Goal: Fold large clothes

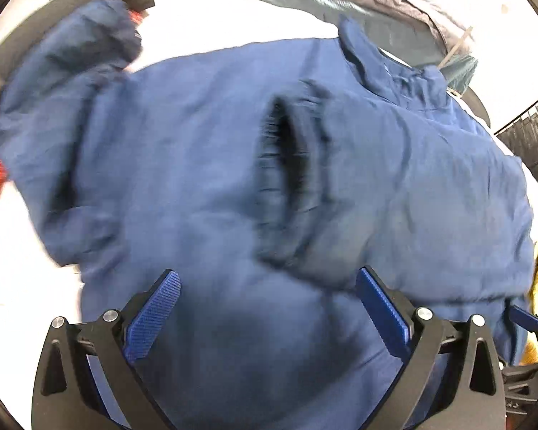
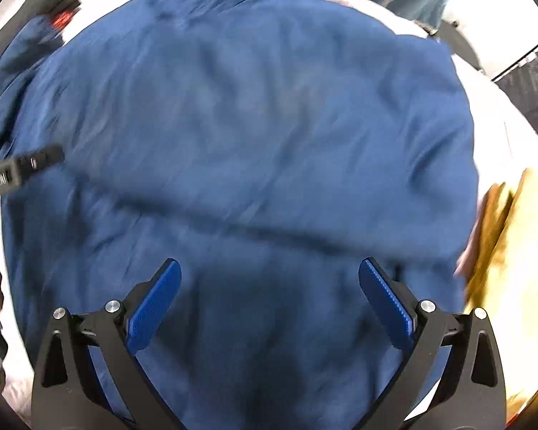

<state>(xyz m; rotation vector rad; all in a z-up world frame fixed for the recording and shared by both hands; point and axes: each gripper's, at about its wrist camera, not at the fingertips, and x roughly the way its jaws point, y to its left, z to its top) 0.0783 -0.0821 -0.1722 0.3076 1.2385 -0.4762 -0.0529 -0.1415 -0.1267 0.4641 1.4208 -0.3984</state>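
Left wrist view is pretty much filled by a big blue quilted jacket [image 1: 204, 165], spread flat on a white table [image 1: 14, 286] with one elastic-cuffed sleeve [image 1: 287, 179] folded across its middle. The left gripper [image 1: 268, 279] is seen hovering just above the jacket's near hem, blue-padded fingers spread wide with nothing between them. Same deal for the right gripper [image 2: 269, 268], held wide apart over the jacket's body [image 2: 254, 125], nothing pinched. A yellow-brown cloth [image 2: 513, 236] is spotted right of the jacket, and greyish garments [image 1: 340, 3] are piled beyond its collar. Everything's a bit motion-blurred.
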